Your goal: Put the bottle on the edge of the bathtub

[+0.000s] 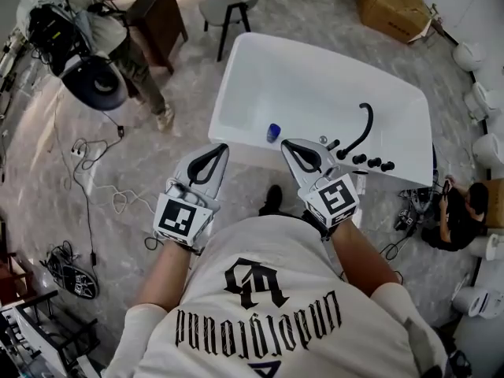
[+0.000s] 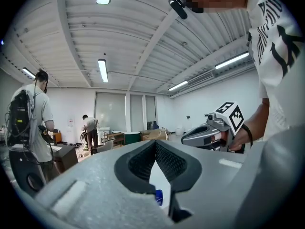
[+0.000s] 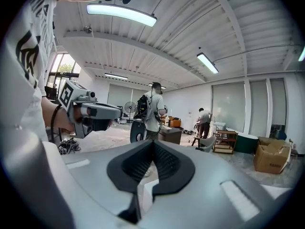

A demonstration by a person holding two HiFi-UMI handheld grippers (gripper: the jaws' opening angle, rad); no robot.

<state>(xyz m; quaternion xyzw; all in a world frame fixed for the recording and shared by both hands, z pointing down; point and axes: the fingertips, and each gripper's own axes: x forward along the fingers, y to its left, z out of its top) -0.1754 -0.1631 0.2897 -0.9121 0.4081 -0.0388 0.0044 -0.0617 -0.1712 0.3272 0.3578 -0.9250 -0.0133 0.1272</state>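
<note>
White bathtub fills the far-centre of the head view, its long rim facing the person. Both tools are held up on the near side, noses toward it. Left gripper: jaws together, nothing between the pads. Right gripper: same, closed and empty. Black faucet and its knobs sit at the right end of the near rim.

Blue bottle stands upright at the near rim, between the two noses and a bit farther out. Can't tell whether it's on the rim ledge or just inside the wall. Left gripper view shows a sliver of it low down, through the gap behind its closed tips.

Judgement: if it's inside, the pick hasn't begun. How I'd do it:
- use the right gripper, it looks closer; keep the left one back and out of the way
- open wide before descending, come in from the near side, pads either side of the body at mid-height, not the cap
- bottle is small and prob light, so close gently and keep it vertical
- set it on a flat bit of rim left of the knobs, base fully down, then open and back straight off

Writing: wearer's white tee has gothic black print, upside down from here; looks like "underground" w/ a logo above, not sure. Marker cubes carry square codes only. Cardboard box far right: print too small. Bottle label: unreadable.
</note>
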